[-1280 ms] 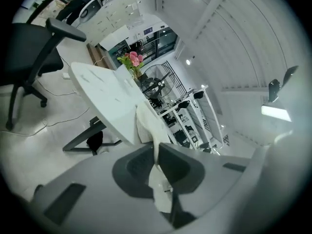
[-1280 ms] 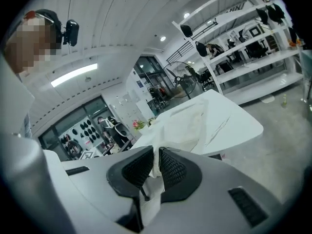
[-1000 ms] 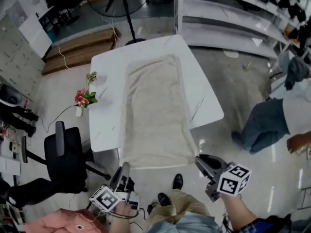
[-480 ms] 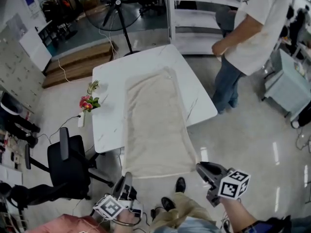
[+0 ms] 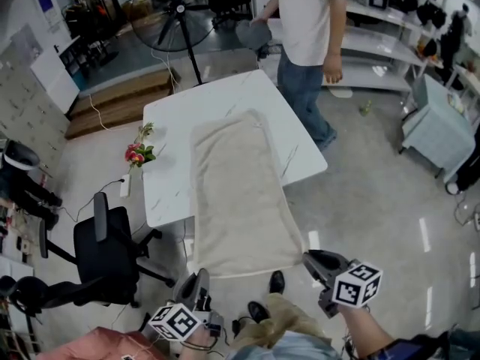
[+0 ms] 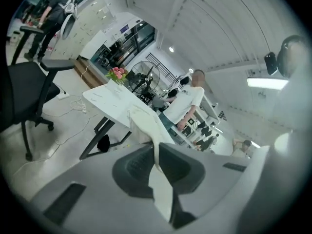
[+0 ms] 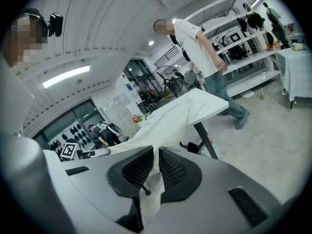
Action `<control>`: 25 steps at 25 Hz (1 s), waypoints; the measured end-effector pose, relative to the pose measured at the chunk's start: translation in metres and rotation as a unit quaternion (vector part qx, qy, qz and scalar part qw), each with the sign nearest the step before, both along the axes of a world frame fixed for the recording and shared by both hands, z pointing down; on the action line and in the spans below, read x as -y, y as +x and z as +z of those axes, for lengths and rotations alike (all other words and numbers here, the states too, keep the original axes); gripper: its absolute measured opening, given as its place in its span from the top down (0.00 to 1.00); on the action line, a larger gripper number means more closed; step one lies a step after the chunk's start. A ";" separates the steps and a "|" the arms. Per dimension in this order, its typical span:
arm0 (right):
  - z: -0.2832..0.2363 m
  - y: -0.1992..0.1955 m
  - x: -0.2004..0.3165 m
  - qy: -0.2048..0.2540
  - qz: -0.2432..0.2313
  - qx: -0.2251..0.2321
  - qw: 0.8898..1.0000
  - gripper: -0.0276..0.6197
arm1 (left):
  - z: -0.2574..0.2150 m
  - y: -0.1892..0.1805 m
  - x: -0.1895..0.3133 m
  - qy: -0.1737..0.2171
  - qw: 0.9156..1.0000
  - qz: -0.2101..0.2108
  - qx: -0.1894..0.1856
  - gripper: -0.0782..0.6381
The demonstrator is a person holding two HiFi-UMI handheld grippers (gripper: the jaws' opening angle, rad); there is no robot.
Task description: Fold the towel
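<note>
The left gripper (image 5: 199, 282) and right gripper (image 5: 310, 259) are each pressed together on a near corner of the towel (image 5: 236, 186). From them the towel's long axis runs straight away, hanging past the table's (image 5: 169, 118) near edge and lying flat toward its far edge.

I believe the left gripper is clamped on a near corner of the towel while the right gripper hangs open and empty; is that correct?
Not quite. The right gripper is not open and empty: the right gripper view shows its jaws shut on the towel, with cloth pinched between them. The left gripper is clamped on its corner, as you say.
</note>
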State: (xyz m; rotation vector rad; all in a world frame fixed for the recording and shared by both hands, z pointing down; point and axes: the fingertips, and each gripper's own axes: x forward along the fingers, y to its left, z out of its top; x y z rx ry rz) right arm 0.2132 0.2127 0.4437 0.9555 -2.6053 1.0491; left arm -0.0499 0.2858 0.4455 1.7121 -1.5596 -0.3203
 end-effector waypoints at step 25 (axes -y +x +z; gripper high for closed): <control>-0.051 -0.004 0.007 0.043 0.027 0.017 0.999 0.88 | -0.062 -0.012 0.022 0.063 0.998 0.004 0.032 0.85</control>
